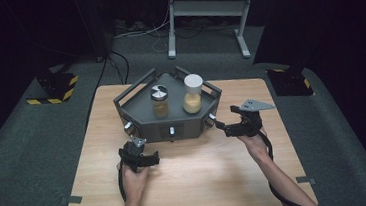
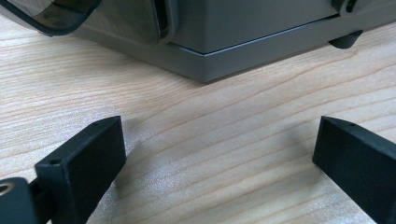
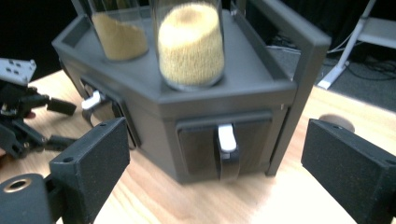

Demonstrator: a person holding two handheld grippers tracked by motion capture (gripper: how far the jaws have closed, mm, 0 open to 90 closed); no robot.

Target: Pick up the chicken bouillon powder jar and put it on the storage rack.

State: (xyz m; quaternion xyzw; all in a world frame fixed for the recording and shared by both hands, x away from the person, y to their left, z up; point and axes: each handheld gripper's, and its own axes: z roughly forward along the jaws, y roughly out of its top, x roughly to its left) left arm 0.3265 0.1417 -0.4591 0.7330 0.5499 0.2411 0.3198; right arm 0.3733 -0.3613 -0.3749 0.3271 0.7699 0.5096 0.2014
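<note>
Pale wood-grain tabletop, sitting on grey carpet in a pretty dark room, with a white desk frame at the back and yellow-black hazard blocks off to the sides. Near the far edge sits a dark grey angular rack with rails, matte and boxy. Two clear jars stand on it: a white-capped one full of grainy yellow stuff, and a shorter one with a black-and-white lid holding tan powder.

Right tongs are wide open with nothing in them, hovering just beside the rack's right front face, lined up with a drawer pull that's silver on top. Left tongs are also wide open and empty, low over the wood near the rack's left front corner.

Jar tops are cut off in the right gripper view, and it's a bit blurry.
</note>
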